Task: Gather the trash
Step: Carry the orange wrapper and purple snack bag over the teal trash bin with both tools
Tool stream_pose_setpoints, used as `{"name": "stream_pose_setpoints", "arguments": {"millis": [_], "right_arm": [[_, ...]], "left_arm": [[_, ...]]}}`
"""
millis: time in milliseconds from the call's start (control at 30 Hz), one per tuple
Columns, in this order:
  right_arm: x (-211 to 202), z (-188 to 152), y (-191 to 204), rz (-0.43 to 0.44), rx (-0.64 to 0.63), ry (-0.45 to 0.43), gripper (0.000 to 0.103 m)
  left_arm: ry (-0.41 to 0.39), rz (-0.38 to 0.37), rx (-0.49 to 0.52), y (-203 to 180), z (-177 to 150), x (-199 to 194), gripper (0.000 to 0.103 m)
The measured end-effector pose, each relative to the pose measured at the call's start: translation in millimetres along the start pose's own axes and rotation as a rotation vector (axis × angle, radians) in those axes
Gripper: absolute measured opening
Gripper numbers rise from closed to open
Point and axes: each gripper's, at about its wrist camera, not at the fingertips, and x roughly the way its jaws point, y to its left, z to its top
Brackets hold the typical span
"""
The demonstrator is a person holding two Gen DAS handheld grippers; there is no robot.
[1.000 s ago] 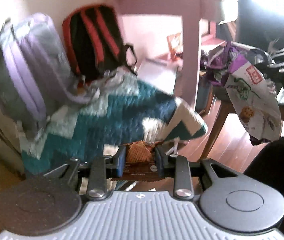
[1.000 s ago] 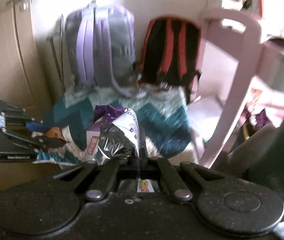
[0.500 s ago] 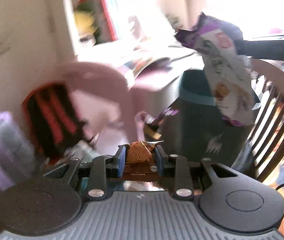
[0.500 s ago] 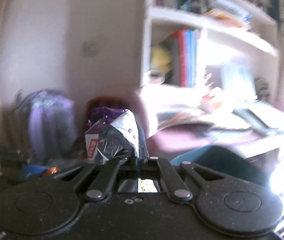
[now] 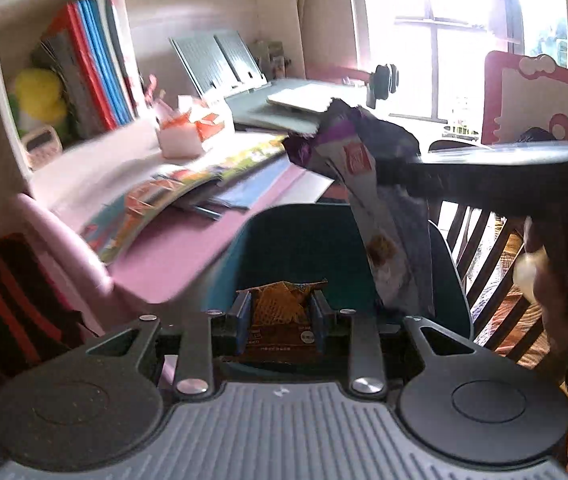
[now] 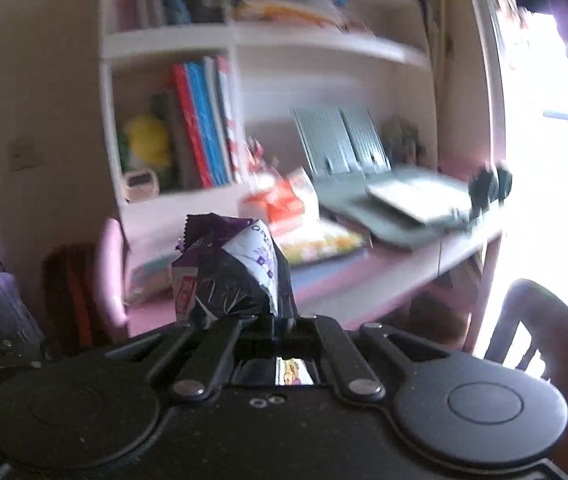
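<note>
Left gripper (image 5: 280,316) is clamped on a small orange-and-brown waffle-print snack wrapper (image 5: 280,308), blue pads pressing it from both sides, the crinkled top edge sticking up between them. Right behind that wrapper sits a dark teal plastic bin (image 5: 303,240), its open mouth facing the camera, tucked against the edge of the pink worktop (image 5: 188,236).

Over on the right side of the left wrist view, the right gripper (image 5: 391,172) reaches in as a long dark bar, closed tight on a crumpled purple-and-white foil snack bag (image 5: 367,184). The bag dangles down from the grip, its lower end hanging in front of the bin's right side. From the right wrist view the same bag (image 6: 232,272) bunches up above the pinched fingers of the right gripper (image 6: 282,316), silver lining showing.

The worktop is busy: a colourful open picture book (image 5: 172,192) lies across it, a white-and-orange tissue box (image 5: 192,132) sits behind, and a grey folding book stand (image 5: 220,60) leans at the back. In the white shelf (image 5: 4,92) on the left stand red and blue upright books (image 5: 92,80) beside a yellow plush toy (image 5: 40,96).

A dark wooden slatted chair (image 5: 479,248) stands to the right of the bin, a bright window (image 5: 455,36) glares behind, and a black-and-red backpack (image 5: 8,300) shows low at the left edge. Much of it is motion-blurred.
</note>
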Motion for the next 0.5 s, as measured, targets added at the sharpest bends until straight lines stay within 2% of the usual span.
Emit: {"name": "stream_pose_setpoints", "arguments": {"millis": [100, 267, 300, 367, 433, 500], "right_arm": [[12, -15, -17, -0.006, 0.029, 0.078, 0.000], [31, -41, -29, -0.034, 0.001, 0.202, 0.001], [35, -44, -29, -0.041, -0.009, 0.225, 0.005], [37, -51, -30, -0.060, -0.023, 0.254, 0.006], [36, -54, -31, -0.085, -0.031, 0.266, 0.013], [34, -54, -34, -0.075, -0.021, 0.280, 0.014]], "left_arm": [[0.041, -0.015, 0.012, -9, 2, 23, 0.030], [0.102, -0.033, 0.049, -24, 1, 59, 0.030], [0.112, -0.039, 0.054, -25, 2, 63, 0.030], [0.138, -0.042, 0.076, -32, -1, 75, 0.030], [0.158, -0.044, 0.089, -34, -3, 83, 0.030], [0.180, -0.041, 0.091, -36, -6, 90, 0.030]]}}
